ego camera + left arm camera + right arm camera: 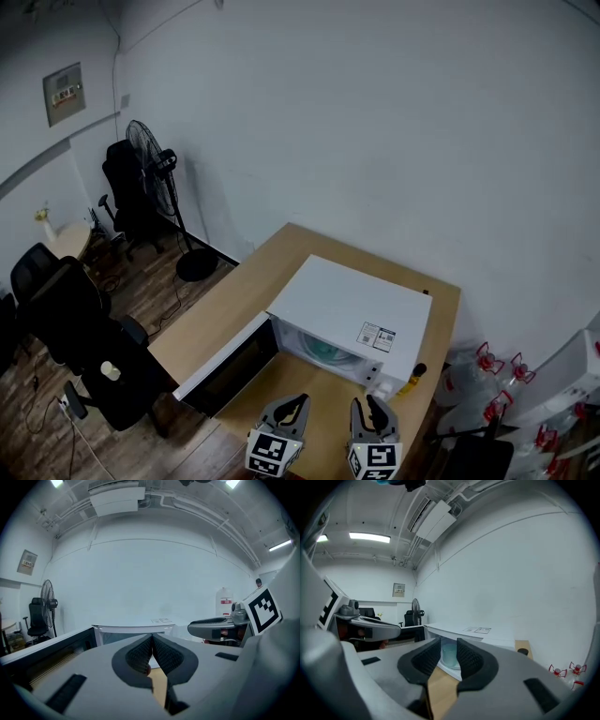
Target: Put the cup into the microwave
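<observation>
The pale teal cup [323,352] stands inside the cavity of the white box-shaped microwave [352,302], seen through the open front. In the right gripper view the cup [449,654] shows in the slit between the jaws, well beyond their tips and untouched. The microwave's dark-windowed door [225,361] hangs open to the left of the cavity, swung out over the light wooden table [272,267] on which the oven sits. A white label lies on the top of the oven near its front right corner, and a small yellow and black object [415,374] sits just beside the oven's right front corner

The right gripper [373,403] hovers over the table's near edge, pointing at the cavity; its ribbed black pads stand a narrow gap apart with nothing between them [448,643]. The left gripper [294,401] hovers just beside it, in front of the open door; its pads are pressed together at the tips and hold nothing [153,638]

Further off, a black pedestal fan [155,178] stands on the wooden floor by the white wall, black office chairs [66,309] crowd the left side, and clear water bottles with red caps [487,370] stand on the floor to the right of the table
</observation>
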The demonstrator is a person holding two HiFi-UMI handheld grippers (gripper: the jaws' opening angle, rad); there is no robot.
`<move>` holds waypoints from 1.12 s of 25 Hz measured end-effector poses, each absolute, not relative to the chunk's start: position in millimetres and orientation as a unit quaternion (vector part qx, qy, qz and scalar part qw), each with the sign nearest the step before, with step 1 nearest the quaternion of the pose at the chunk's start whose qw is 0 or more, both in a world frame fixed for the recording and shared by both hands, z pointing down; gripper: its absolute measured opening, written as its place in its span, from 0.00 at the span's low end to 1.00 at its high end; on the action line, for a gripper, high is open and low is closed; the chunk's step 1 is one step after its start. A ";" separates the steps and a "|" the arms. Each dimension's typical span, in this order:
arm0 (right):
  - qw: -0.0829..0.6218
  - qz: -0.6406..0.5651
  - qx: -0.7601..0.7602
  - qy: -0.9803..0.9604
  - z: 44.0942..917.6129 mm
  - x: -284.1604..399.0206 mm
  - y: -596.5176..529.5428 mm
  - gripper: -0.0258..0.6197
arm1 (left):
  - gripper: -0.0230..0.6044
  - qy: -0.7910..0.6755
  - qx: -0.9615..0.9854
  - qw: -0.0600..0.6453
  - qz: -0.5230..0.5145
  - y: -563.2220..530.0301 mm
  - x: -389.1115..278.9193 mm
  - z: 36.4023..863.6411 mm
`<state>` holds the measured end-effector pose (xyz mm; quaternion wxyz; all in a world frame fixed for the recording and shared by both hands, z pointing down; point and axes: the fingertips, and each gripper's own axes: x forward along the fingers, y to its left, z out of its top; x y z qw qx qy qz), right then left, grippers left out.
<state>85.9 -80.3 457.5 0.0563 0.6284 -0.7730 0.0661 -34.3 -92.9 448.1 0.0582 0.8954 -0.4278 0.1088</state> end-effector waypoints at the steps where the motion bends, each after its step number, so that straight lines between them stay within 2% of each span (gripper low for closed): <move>1: 0.056 0.069 0.632 -0.770 457.7 87.8 -75.5 0.22 | 0.07 -0.425 0.897 0.058 0.109 -91.0 -32.9 449.4; 11: 0.075 0.073 0.655 -0.748 472.0 102.4 -36.6 0.10 | 0.07 -0.405 0.904 0.066 0.120 -67.9 -28.8 468.7; 28: 0.075 0.082 0.656 -0.746 474.6 97.1 -22.8 0.08 | 0.07 -0.411 0.902 0.064 0.119 -59.8 -39.0 462.7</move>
